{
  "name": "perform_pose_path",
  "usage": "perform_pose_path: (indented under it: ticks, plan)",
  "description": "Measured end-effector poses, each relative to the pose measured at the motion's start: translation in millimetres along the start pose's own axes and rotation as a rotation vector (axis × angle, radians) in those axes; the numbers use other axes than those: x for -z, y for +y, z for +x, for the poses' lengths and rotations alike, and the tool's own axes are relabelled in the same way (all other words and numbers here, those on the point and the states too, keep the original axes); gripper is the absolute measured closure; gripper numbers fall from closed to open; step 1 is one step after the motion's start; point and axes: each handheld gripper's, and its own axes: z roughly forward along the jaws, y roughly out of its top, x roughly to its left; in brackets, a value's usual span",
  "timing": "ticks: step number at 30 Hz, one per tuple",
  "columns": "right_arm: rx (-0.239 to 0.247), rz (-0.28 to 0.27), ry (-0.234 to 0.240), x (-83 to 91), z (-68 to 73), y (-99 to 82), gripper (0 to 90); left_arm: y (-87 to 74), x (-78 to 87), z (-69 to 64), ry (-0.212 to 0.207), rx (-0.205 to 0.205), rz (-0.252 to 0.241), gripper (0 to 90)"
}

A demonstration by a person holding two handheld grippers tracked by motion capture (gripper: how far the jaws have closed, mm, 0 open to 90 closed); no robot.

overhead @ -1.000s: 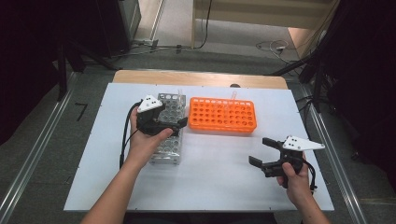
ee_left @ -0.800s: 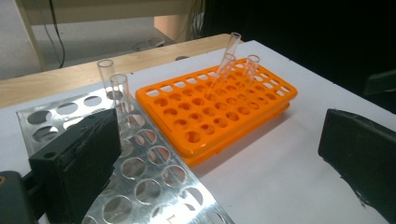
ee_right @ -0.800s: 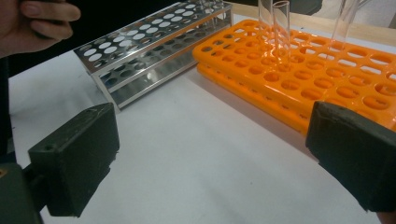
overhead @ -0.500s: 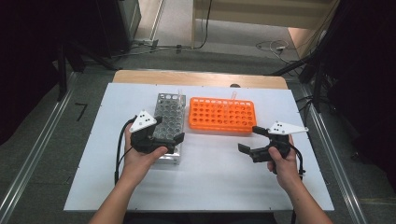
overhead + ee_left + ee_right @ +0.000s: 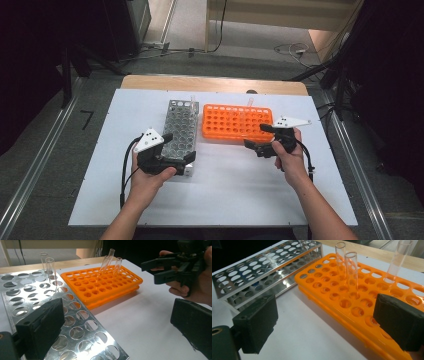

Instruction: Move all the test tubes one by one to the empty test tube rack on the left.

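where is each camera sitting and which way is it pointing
High view: above the person's side, facing forward and down on the table; both forearms, left gripper and right gripper show.
Left gripper view: rides the left gripper, facing across the metal rack toward the orange rack; its own black jaws stand apart.
Right gripper view: rides the right gripper, facing the orange rack's glass tubes.
Shared: both racks appear in all three.

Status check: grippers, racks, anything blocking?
Left gripper open over metal rack. Right gripper open at orange rack, empty. Three tubes upright there. Nothing blocking.
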Motion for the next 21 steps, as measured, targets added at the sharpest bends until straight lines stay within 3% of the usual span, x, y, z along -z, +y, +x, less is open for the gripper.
perform_pose_path:
  ticks: [9, 17, 21]
  plan:
    - [-0.008, 0.022, -0.056, -28.7, -4.2, 12.0, 12.9, -1.5, 1.5, 2.8, 0.001, 0.012, -0.005, 0.0]
    - [-0.031, 0.038, -0.161, -50.3, -9.7, 16.9, 35.1, -1.8, 1.4, 2.7, -0.002, 0.018, -0.007, 0.0]
    - [-0.055, 0.06, -0.176, -59.5, -16.9, 16.1, 45.1, -1.7, 3.1, 4.6, 0.001, 0.022, -0.009, 0.0]
